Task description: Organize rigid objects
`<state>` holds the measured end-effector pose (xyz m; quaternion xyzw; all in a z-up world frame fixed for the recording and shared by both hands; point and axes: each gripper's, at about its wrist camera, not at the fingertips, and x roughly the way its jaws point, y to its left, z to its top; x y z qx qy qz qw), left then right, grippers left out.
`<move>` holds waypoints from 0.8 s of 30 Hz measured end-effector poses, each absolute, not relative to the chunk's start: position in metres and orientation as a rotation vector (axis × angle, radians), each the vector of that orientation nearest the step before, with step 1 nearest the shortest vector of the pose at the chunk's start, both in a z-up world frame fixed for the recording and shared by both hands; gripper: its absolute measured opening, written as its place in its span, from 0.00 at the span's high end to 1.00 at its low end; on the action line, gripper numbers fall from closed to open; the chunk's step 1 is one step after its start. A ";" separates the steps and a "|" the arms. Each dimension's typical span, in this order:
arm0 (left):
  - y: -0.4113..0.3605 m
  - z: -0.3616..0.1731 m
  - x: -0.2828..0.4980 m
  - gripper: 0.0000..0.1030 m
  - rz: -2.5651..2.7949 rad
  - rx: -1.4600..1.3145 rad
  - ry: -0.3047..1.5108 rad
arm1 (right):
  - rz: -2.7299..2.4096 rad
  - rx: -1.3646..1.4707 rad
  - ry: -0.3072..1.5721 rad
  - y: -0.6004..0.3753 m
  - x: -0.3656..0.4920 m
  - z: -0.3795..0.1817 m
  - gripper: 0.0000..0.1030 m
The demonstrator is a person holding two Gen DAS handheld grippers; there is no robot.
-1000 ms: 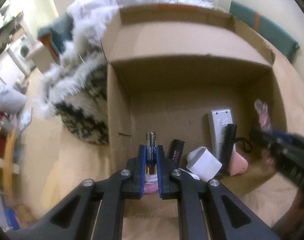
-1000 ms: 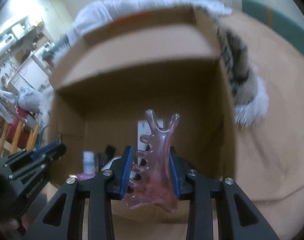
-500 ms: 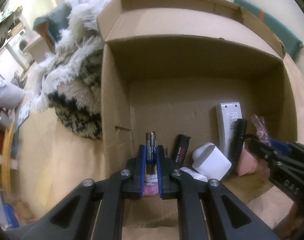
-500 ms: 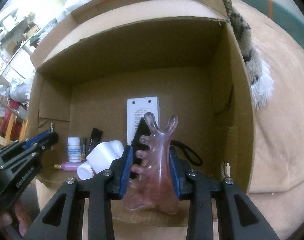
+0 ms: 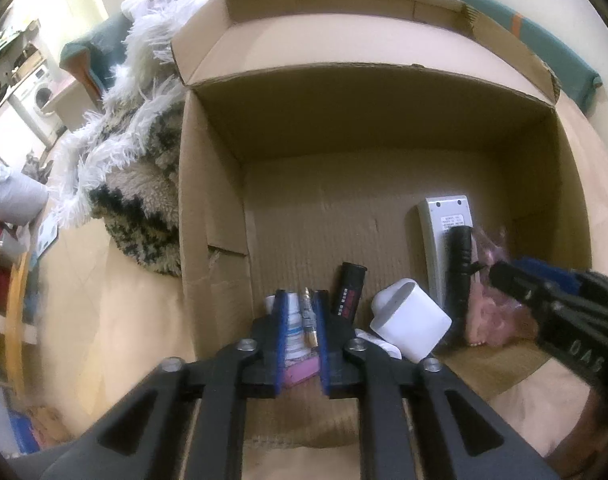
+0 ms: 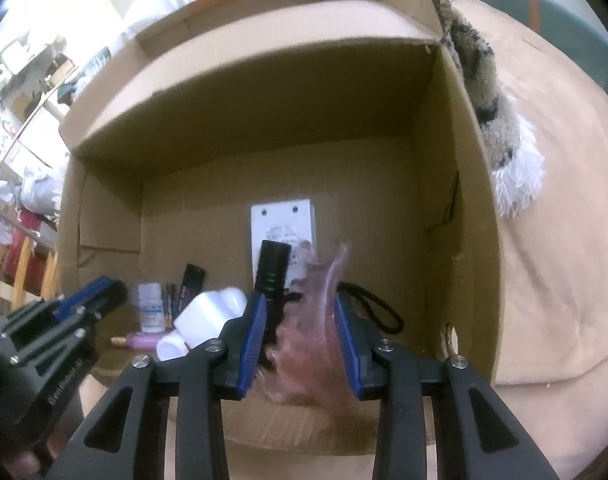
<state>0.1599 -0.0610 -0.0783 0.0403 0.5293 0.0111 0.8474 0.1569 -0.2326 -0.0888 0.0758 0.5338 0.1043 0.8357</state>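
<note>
Dropping the battery (image 5: 306, 312) from just-parted left gripper (image 5: 299, 334) into cardboard box (image 5: 211, 216); next, releasing the right gripper (image 6: 299, 344)'s pinched pink comb (image 6: 312, 320).

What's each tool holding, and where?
Left tool: nothing; jaws just opened, battery loose between them. Right tool: pink comb, lower body between pads, blurred, grip unclear.

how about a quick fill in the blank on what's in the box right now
1. Everything lies inside an open ___ box.
2. The battery is next to a small ___ bottle.
3. The translucent comb-like thing between the pads of the right gripper is ___ in colour.
4. The white cup lies on its ___.

Missing words: cardboard; white; pink; side
</note>
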 end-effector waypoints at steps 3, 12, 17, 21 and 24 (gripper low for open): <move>-0.061 -0.073 0.158 0.48 0.022 0.077 1.105 | 0.239 0.186 1.109 -0.234 0.156 -0.082 0.37; -0.057 -0.032 0.144 0.40 -0.016 0.035 1.005 | 0.235 0.221 0.979 -0.244 0.146 -0.048 0.00; -0.044 -0.019 0.134 0.34 0.009 0.010 0.999 | 0.223 0.214 0.914 -0.247 0.132 -0.030 0.00; -0.033 -0.017 0.117 0.24 0.018 -0.027 0.995 | 0.228 0.211 0.898 -0.250 0.112 -0.018 0.00; -0.032 -0.016 0.101 0.21 0.023 -0.020 0.985 | 0.231 0.190 0.880 -0.246 0.093 -0.016 0.00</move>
